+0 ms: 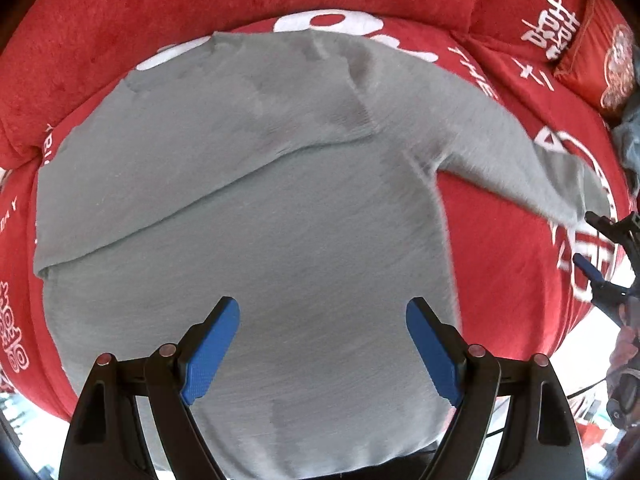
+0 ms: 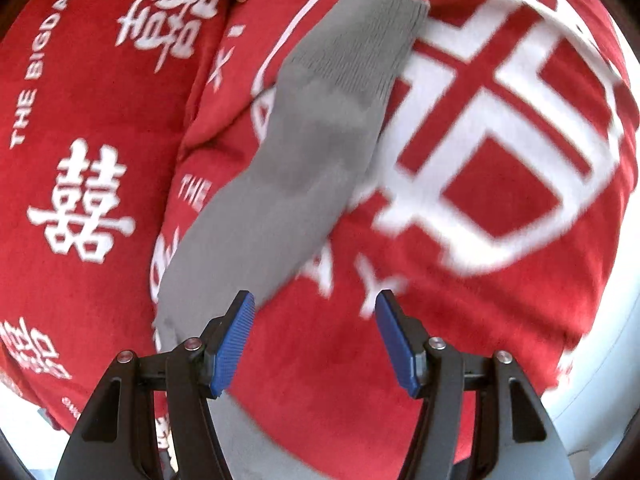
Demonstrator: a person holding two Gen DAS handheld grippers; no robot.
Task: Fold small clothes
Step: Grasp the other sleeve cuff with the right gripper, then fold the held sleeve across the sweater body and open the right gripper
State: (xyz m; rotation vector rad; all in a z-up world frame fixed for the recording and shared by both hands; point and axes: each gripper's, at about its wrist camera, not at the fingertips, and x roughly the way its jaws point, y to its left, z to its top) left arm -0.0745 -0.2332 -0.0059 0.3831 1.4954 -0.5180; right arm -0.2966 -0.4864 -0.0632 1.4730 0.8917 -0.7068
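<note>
grey sweater: spread flat on red plush sofa cover, body filling most of left wrist view; one sleeve folded diagonally across the chest, other sleeve stretched out to the side, ribbed cuff at its far end. lower hem cut off behind the gripper frame in left wrist view; neckline not made out. fabric edges smeared by motion blur.

red plush sofa cover: white printed characters and lettering, partly hidden under the sweater; large framed character blurred in right wrist view. red printed cushion at far edge, cropped by the lens rim.

left gripper: pointed straight down over the sweater body, jaws wide apart, nothing between them, blue pads clear of the fabric.

right gripper: angled downward over the cover just beside the outstretched sleeve, jaws apart, nothing clamped; sleeve passes behind and under the left-hand blue pad, contact not determinable. same gripper visible at right edge of left wrist view, near the cuff, mostly cut off.

dark bluish object at right rim: too cropped to identify.
</note>
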